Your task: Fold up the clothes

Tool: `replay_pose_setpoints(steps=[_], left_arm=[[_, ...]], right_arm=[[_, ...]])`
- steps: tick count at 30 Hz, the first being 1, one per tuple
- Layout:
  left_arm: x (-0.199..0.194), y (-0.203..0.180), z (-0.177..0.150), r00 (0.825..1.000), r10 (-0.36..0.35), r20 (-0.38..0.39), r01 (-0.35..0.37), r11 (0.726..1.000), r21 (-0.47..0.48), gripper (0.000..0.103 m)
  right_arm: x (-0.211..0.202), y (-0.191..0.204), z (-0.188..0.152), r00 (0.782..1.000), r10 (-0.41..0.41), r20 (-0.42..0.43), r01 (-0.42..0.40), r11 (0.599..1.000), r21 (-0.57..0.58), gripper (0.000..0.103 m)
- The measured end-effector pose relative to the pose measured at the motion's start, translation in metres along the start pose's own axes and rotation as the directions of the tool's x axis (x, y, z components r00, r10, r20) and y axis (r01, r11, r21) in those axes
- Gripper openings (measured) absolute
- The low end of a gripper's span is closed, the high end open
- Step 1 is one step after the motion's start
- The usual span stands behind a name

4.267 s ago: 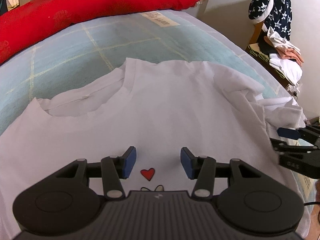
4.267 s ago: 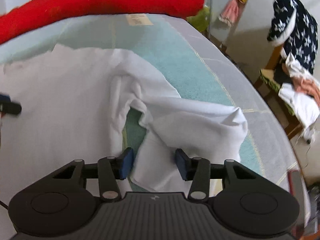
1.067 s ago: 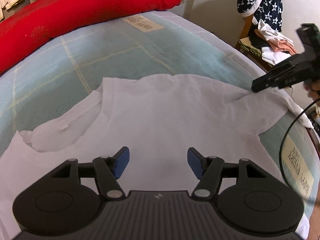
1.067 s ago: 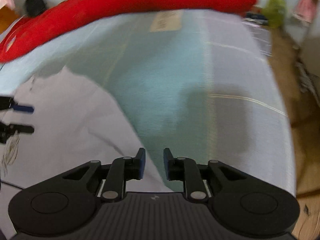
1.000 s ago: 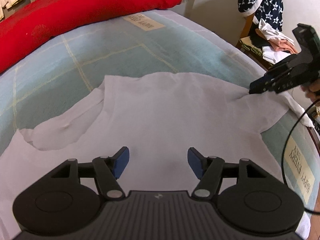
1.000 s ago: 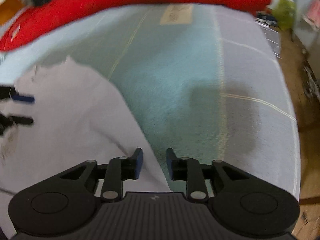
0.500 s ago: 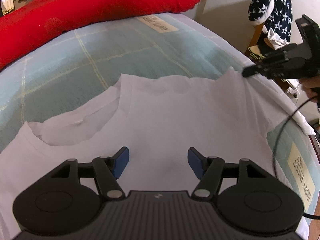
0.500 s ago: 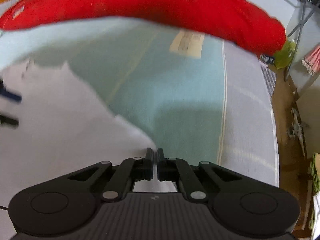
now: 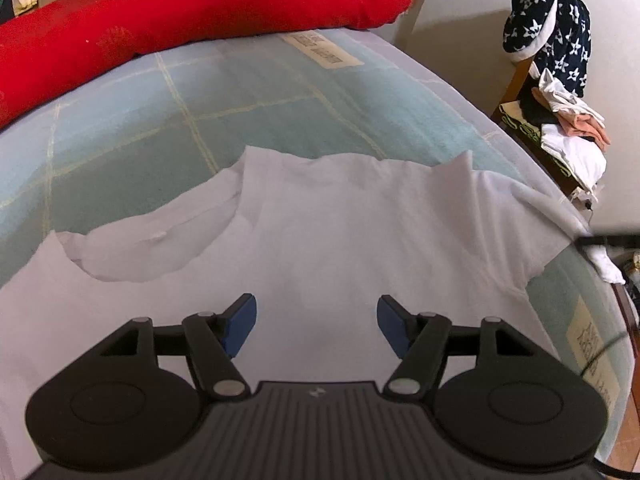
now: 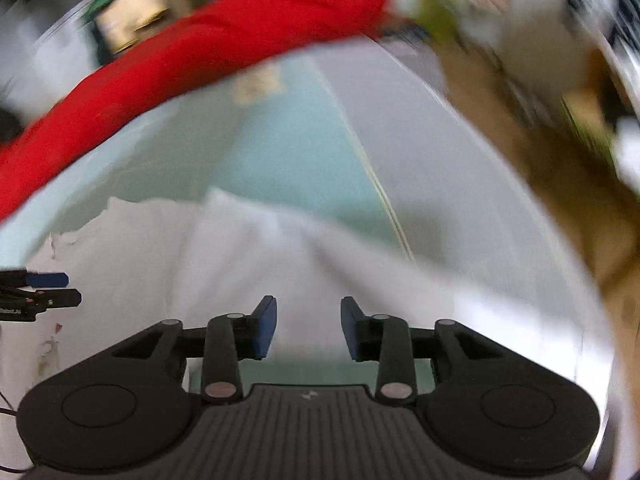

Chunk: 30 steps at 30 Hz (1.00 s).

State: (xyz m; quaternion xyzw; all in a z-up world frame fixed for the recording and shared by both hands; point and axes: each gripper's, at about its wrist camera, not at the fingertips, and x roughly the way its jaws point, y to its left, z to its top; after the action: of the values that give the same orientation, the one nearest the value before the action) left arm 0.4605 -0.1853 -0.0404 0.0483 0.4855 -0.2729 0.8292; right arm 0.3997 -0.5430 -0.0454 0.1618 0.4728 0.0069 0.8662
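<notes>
A white T-shirt (image 9: 320, 232) lies spread on the pale blue bed, neckline to the left, one sleeve (image 9: 532, 216) stretched out to the right. My left gripper (image 9: 314, 326) is open and empty, low over the shirt's chest. My right gripper (image 10: 307, 330) is open and empty above the sleeve (image 10: 320, 248); that view is motion-blurred. A dark tip of the right gripper (image 9: 608, 240) shows at the right edge of the left wrist view. The left gripper's fingers (image 10: 48, 286) show at the left edge of the right wrist view.
A long red pillow (image 9: 180, 12) lies across the far end of the bed. A chair with a star-patterned navy garment (image 9: 548, 28) and folded clothes (image 9: 572, 140) stands beyond the bed's right edge. A cable (image 9: 596, 356) hangs at the right.
My right gripper, shut on the sleeve half a second ago, has opened and let it go, pulling back to the right. The sleeve now lies flatter. My left gripper stays open over the chest.
</notes>
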Motion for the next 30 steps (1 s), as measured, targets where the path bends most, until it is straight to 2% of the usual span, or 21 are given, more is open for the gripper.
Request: replay_pose_setpoints(steps=[2,3,4,7,11,15,16,18,22,24,26,27,28,29,30], left_arm=[[0.001,-0.005,0.000,1.000,-0.006,-0.004,0.007,1.000,0.013,0.067],[0.002,-0.007,0.000,1.000,-0.010,-0.006,0.010,1.000,0.019,0.067],[0.004,-0.010,0.000,1.000,-0.010,-0.010,0.011,1.000,0.028,0.067],[0.008,-0.019,0.000,1.000,-0.017,-0.021,0.018,0.999,0.051,0.067],[0.010,-0.030,-0.001,0.999,-0.025,-0.032,0.027,0.996,0.081,0.067],[0.011,-0.040,-0.002,0.999,-0.036,-0.038,0.040,0.994,0.104,0.067],[0.010,-0.041,-0.002,0.999,-0.036,-0.039,0.039,0.994,0.106,0.067],[0.010,-0.042,-0.003,0.999,-0.034,-0.040,0.039,0.993,0.111,0.067],[0.010,-0.044,-0.004,0.999,-0.032,-0.042,0.037,0.992,0.120,0.067],[0.010,-0.045,-0.004,0.999,-0.031,-0.043,0.036,0.992,0.124,0.067],[0.010,-0.047,-0.005,0.999,-0.030,-0.044,0.035,0.991,0.129,0.067],[0.010,-0.047,-0.005,0.999,-0.029,-0.044,0.035,0.991,0.131,0.067],[0.010,-0.048,-0.005,0.999,-0.029,-0.045,0.034,0.991,0.133,0.067],[0.010,-0.049,-0.006,0.999,-0.028,-0.045,0.034,0.990,0.135,0.067],[0.010,-0.049,-0.006,0.999,-0.027,-0.044,0.032,0.990,0.135,0.067]], right_arm=[[-0.007,-0.030,-0.026,1.000,0.023,0.000,-0.023,0.980,0.196,0.043],[-0.010,-0.046,-0.038,0.999,0.041,0.013,-0.043,0.953,0.299,0.045],[-0.014,-0.062,-0.051,0.998,0.056,0.030,-0.063,0.916,0.396,0.048],[-0.020,-0.094,-0.083,0.991,0.061,0.120,-0.119,0.809,0.576,0.051],[-0.022,-0.126,-0.115,0.957,0.030,0.290,-0.241,0.641,0.729,0.051],[-0.021,-0.144,-0.143,0.908,-0.033,0.417,-0.350,0.485,0.801,0.051],[-0.020,-0.145,-0.149,0.898,-0.047,0.437,-0.369,0.461,0.807,0.051],[-0.019,-0.145,-0.155,0.884,-0.087,0.460,-0.379,0.445,0.811,0.051],[-0.008,-0.142,-0.149,0.861,-0.177,0.476,-0.347,0.480,0.806,0.051],[-0.002,-0.146,-0.136,0.861,-0.203,0.467,-0.315,0.508,0.802,0.050],[0.000,-0.154,-0.125,0.872,-0.199,0.448,-0.284,0.540,0.792,0.042],[-0.001,-0.157,-0.117,0.883,-0.193,0.427,-0.258,0.559,0.788,0.022],[-0.002,-0.160,-0.109,0.894,-0.189,0.405,-0.233,0.577,0.783,0.011],[-0.004,-0.162,-0.101,0.904,-0.184,0.386,-0.210,0.596,0.775,0.010],[-0.006,-0.162,-0.094,0.903,-0.176,0.391,-0.207,0.620,0.757,0.010]])
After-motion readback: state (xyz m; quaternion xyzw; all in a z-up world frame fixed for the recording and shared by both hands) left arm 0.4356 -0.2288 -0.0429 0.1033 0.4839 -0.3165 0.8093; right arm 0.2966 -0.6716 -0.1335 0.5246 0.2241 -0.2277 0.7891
